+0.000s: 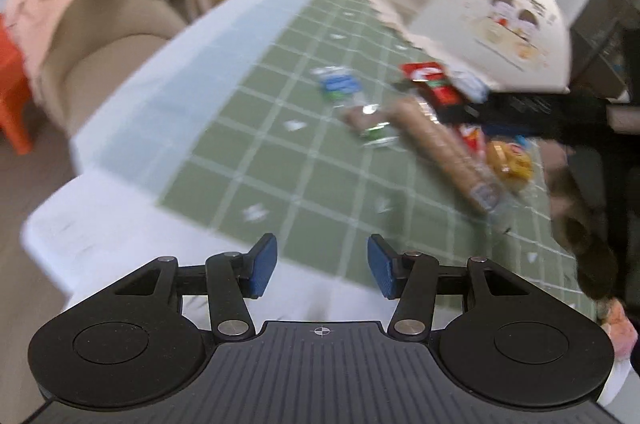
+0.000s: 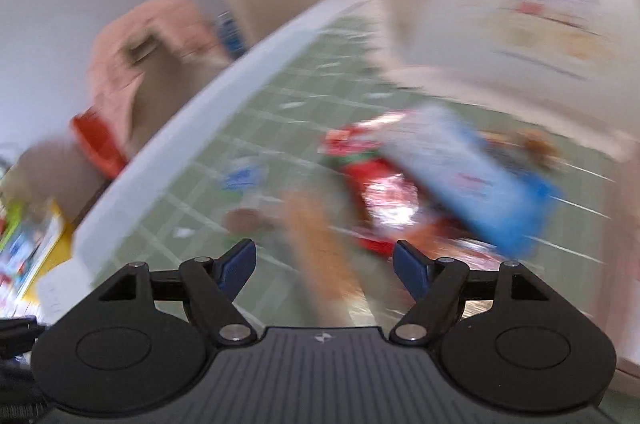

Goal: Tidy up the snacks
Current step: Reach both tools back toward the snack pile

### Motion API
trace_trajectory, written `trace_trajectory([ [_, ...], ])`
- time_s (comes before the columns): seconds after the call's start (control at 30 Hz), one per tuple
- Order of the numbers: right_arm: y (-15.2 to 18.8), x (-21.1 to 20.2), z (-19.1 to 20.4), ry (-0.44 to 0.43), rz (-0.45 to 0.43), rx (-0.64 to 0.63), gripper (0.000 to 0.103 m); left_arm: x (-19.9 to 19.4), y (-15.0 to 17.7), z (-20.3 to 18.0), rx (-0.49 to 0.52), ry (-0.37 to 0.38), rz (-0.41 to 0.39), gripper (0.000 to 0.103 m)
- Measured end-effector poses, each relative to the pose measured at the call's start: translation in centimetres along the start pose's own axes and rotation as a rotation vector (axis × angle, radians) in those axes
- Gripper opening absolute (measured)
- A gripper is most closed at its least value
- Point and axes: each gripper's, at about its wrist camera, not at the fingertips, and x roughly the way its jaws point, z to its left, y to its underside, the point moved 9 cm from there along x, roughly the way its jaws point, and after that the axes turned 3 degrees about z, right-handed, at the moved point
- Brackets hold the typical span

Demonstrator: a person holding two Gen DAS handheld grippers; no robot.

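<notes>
Snacks [image 1: 436, 120] lie heaped (blurred foil packets, a long brown roll) on my green checked tablecloth [image 1: 248, 144], right of centre; my left gripper [image 1: 322, 266] and right gripper [image 2: 324, 266] are both spread, empty.

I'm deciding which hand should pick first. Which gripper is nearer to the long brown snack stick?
Right. The right gripper hangs open just above the long brown snack stick, which runs between its fingers. The left gripper is open over bare tablecloth, the stick off ahead to its right.
</notes>
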Motion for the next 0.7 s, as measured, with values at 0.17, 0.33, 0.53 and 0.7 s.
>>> trace_trajectory([
  [0.17, -2.3, 5.6, 4.5, -0.002, 0.055, -0.058, 0.071, -1.6, 1.4, 1.9, -0.069, 0.015, 0.016, 0.055],
  [0.33, -1.5, 8.3, 5.8, 0.046, 0.156, -0.107, 0.036, -1.9, 0.6, 1.4, -0.096, 0.077, 0.002, 0.055],
  [0.53, 3.7, 2.6, 4.6, 0.009, 0.187, -0.079, 0.036, -1.2, -0.2, -0.5, -0.063, 0.12, 0.011, 0.055],
  [0.7, 10.0, -4.2, -0.2, 0.029, 0.19, 0.062, 0.016, 1.8, -1.2, -4.0, -0.017, 0.205, 0.081, 0.055],
])
